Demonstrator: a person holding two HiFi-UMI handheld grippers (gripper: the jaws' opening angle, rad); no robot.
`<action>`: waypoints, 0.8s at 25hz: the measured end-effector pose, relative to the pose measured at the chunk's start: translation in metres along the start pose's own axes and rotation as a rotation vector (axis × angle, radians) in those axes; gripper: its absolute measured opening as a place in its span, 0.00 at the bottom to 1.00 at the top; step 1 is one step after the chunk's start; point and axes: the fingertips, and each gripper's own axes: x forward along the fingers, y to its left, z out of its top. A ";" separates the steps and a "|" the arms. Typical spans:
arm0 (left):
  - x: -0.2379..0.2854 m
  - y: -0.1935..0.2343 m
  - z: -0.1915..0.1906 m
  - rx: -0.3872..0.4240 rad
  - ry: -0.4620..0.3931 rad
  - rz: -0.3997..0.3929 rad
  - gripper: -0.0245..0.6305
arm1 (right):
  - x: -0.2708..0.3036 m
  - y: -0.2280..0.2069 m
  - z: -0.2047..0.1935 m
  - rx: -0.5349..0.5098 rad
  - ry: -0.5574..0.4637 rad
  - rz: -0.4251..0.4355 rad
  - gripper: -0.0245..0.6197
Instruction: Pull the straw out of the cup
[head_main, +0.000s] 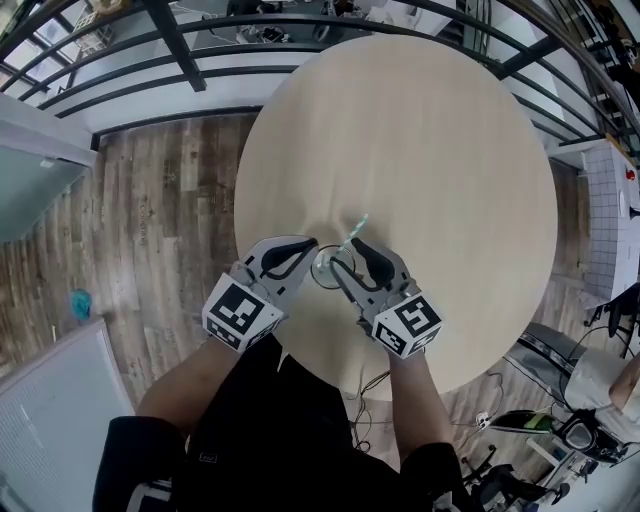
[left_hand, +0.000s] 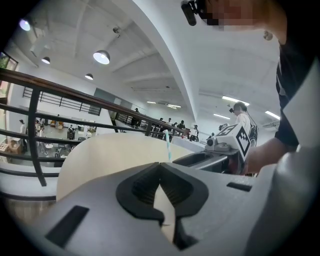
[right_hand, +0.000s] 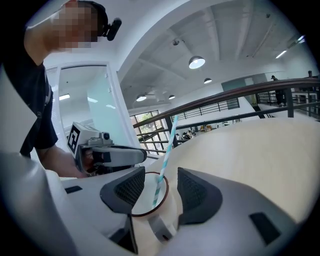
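1. Head view: the round light wooden table (head_main: 420, 130) carries a small clear cup with a dark rim (head_main: 327, 268), near the table edge closest to the person.
2. A teal-and-white striped straw (head_main: 358, 226) stands in the cup. It leans up and away from the person, with its lower end inside the cup.
3. The right hand-held gripper (head_main: 347, 260), grey with black pads and a square-marker cube, sits at the cup's right side and points at it.
4. Right gripper view: the jaws stand wide apart, one pad on each side of the cup. The straw rises between them. Neither pad presses on the cup or the straw, so it holds nothing.
5. The left hand-held gripper (head_main: 300, 248), of the same build, points at the cup from the left. Its tip is just beside the rim; contact cannot be told.
6. Left gripper view: the jaw tips meet with nothing between them, and bare table shows through the gap below. The straw's upper part shows beyond the tips, next to the right hand-held gripper.
7. Both hand-held grippers are low over the table, close to each other, with the cup between them.
8. Wooden floor (head_main: 170, 230) and a dark railing (head_main: 180, 45) surround the table.
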 end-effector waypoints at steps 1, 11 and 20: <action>0.002 0.002 0.000 0.005 0.000 0.003 0.05 | 0.002 -0.002 0.000 -0.004 -0.003 0.002 0.34; 0.006 0.018 -0.009 -0.015 0.007 0.030 0.05 | 0.020 -0.004 0.004 -0.067 -0.015 0.035 0.34; 0.002 0.022 -0.013 -0.030 0.011 0.038 0.05 | 0.023 0.004 0.003 -0.098 -0.009 0.074 0.19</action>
